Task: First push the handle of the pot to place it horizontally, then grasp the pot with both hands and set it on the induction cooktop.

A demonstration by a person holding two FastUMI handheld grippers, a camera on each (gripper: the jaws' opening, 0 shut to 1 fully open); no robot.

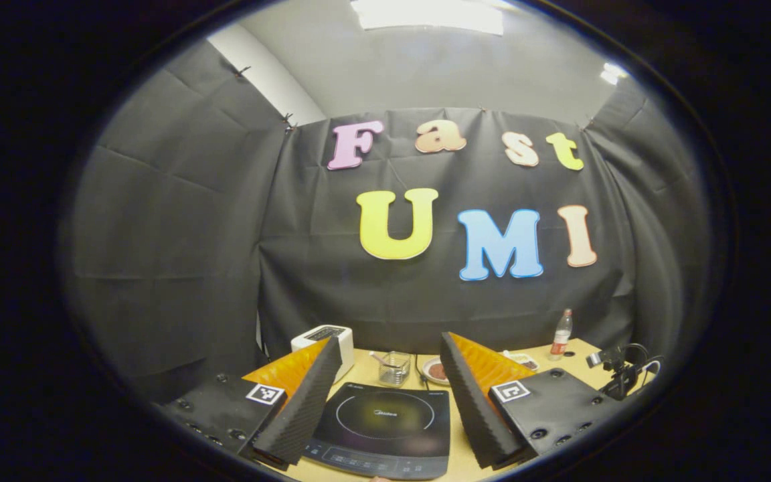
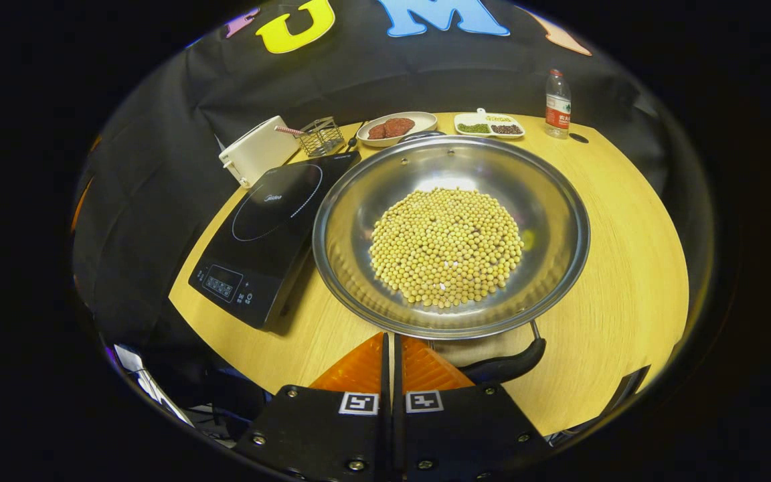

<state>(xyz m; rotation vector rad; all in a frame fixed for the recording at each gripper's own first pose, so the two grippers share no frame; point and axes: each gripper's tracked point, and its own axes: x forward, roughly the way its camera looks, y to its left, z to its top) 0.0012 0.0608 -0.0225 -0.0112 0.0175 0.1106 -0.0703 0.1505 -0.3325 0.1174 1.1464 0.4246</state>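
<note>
The pot (image 2: 451,234), full of soybeans (image 2: 446,246), sits on the table (image 2: 626,268) just right of the induction cooktop (image 2: 272,231). The right gripper (image 2: 392,348), fingers together, rests at the near rim beside the handle (image 2: 506,365); contact probably hasn't begun. The push should be sideways, low and slow. The left gripper (image 1: 385,402) hovers with fingers apart.

Black cloth walls (image 1: 178,254), wooden table (image 2: 626,268), ceiling light (image 1: 425,13)
</note>
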